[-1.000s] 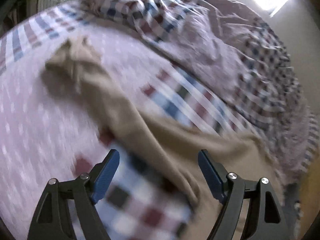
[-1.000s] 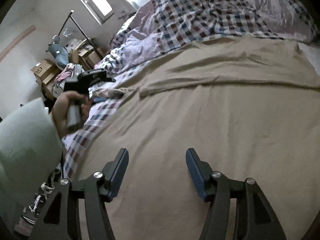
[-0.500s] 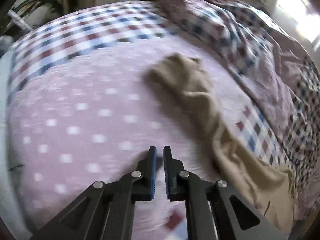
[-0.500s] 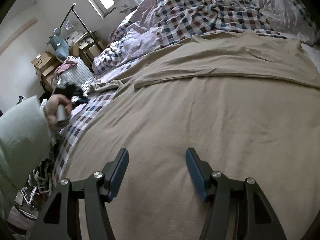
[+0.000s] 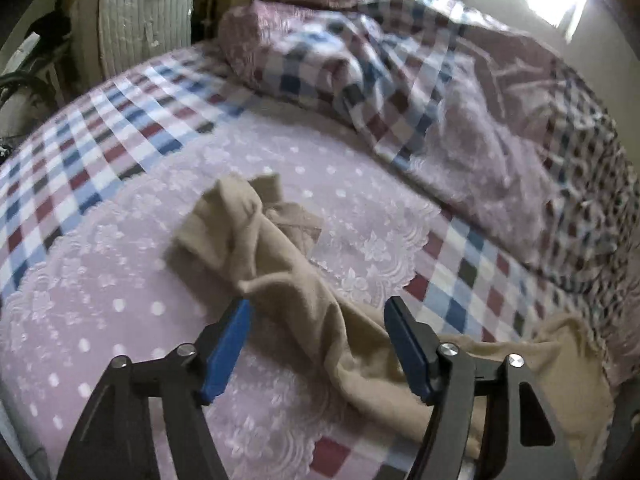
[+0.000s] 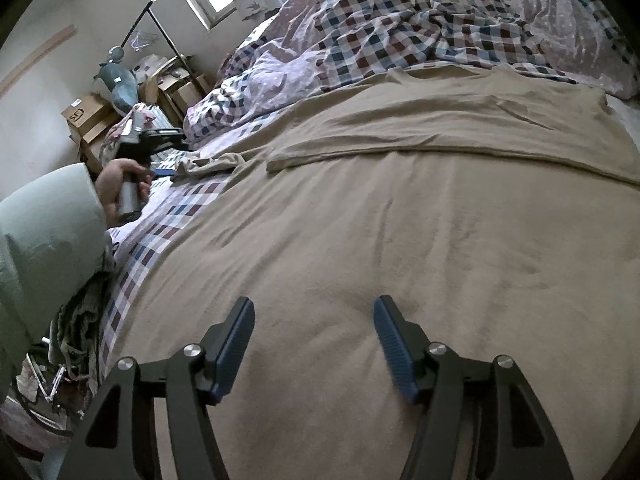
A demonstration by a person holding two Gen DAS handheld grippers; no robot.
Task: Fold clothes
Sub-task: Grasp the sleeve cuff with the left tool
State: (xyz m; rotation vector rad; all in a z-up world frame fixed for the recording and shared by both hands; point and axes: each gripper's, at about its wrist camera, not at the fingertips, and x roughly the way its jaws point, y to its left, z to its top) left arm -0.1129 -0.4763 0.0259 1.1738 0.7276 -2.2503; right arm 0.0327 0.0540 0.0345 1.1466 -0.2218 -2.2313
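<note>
One tan garment (image 6: 400, 240) lies spread on the bed (image 5: 100, 280), its bunched sleeve (image 5: 256, 236) between the jaws of my left tool (image 5: 316, 316), which are opening. My right tool (image 6: 314, 320) hovers wide, empty. Sleeve cuff indistinct; garment hem cut off.

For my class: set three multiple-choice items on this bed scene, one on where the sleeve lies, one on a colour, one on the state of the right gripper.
1. Where does the bunched sleeve lie?
A. on the pink lace cover
B. on the floor
C. on a cardboard box

2. What colour are the pads of the left gripper?
A. red
B. blue
C. yellow

3. How does the right gripper stand?
A. shut on a hanger
B. shut on the quilt
C. open over the tan shirt

Answers:
1 A, tan cloth rests on the pink lace cover.
2 B, both pads show blue.
3 C, jaws apart above the tan shirt, nothing pinched.
</note>
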